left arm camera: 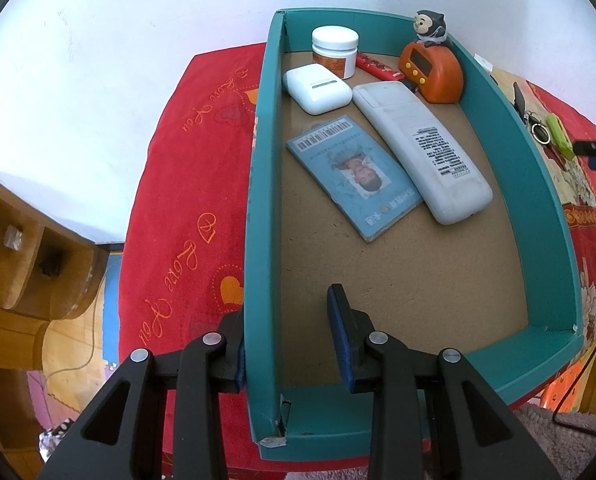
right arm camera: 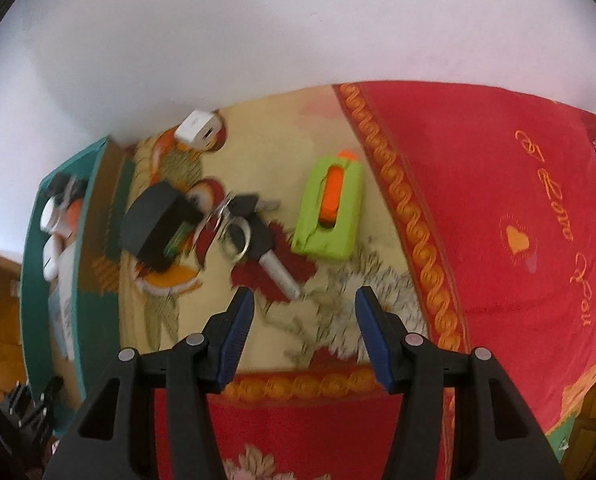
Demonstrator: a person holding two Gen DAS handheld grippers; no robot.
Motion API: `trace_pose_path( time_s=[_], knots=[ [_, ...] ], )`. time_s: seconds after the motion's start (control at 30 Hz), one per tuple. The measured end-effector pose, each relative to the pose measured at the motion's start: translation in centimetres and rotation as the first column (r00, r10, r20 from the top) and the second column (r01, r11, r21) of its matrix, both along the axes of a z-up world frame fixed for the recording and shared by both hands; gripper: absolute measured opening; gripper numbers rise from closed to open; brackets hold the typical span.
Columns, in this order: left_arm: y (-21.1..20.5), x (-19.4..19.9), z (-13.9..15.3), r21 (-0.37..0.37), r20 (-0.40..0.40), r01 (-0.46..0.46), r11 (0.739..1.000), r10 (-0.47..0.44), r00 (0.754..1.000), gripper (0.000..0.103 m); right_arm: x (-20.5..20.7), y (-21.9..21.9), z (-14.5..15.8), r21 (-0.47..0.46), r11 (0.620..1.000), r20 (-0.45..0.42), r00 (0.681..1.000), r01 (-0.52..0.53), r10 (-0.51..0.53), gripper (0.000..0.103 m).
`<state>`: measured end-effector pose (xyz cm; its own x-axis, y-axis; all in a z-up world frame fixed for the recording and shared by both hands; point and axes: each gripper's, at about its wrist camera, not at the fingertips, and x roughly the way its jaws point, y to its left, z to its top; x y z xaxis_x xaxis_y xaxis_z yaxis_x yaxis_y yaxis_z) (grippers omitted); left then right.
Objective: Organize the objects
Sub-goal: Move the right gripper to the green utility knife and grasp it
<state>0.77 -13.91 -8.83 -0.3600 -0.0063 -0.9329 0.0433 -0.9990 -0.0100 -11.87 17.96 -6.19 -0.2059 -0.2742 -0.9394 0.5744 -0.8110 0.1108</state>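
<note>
Six items inside teal box (left arm camera: 538, 200): white jar (left arm camera: 335, 50), earbud case (left arm camera: 316, 88), red stick (left arm camera: 378, 66) and orange timer (left arm camera: 432, 70) at its far end, blue card (left arm camera: 354, 176) and white remote (left arm camera: 422, 148) mid-floor. Left gripper (left arm camera: 286, 332) at box's near corner, jaws narrowed astride left wall, outer pad flat against it.

Right wrist view, blurred: right gripper (right arm camera: 304, 304) above patterned cloth (right arm camera: 478, 200) to the right of box, jaws about half spread, nothing between. Beyond fingertips, keys (right arm camera: 254, 232) and green utility knife (right arm camera: 328, 208); closer to box, black object (right arm camera: 154, 220) and white cube charger (right arm camera: 198, 130).
</note>
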Motion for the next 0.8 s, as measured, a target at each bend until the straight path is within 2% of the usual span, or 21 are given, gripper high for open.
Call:
trace_pose_path(
  time_s=[0.17,0.3,0.8],
  knots=[
    [0.2,0.1,0.1,0.0,-0.001,0.001,1.0,-0.001,1.0,0.033,-2.2,-1.3,-0.4,0.021,0.999,-0.029,0.998,0.049,-0.048,0.053],
    [0.3,0.1,0.1,-0.002,-0.001,0.001,1.0,-0.001,1.0,0.033,-3.2,-2.4,-0.9,0.055,0.998,-0.057,0.998,0.038,-0.035,0.053],
    [0.2,0.0,0.1,-0.001,0.0,0.001,1.0,-0.001,1.0,0.033,-4.3,-3.2,-2.7,0.093,0.995,-0.044,0.998,0.038,-0.034,0.048]
  ],
)
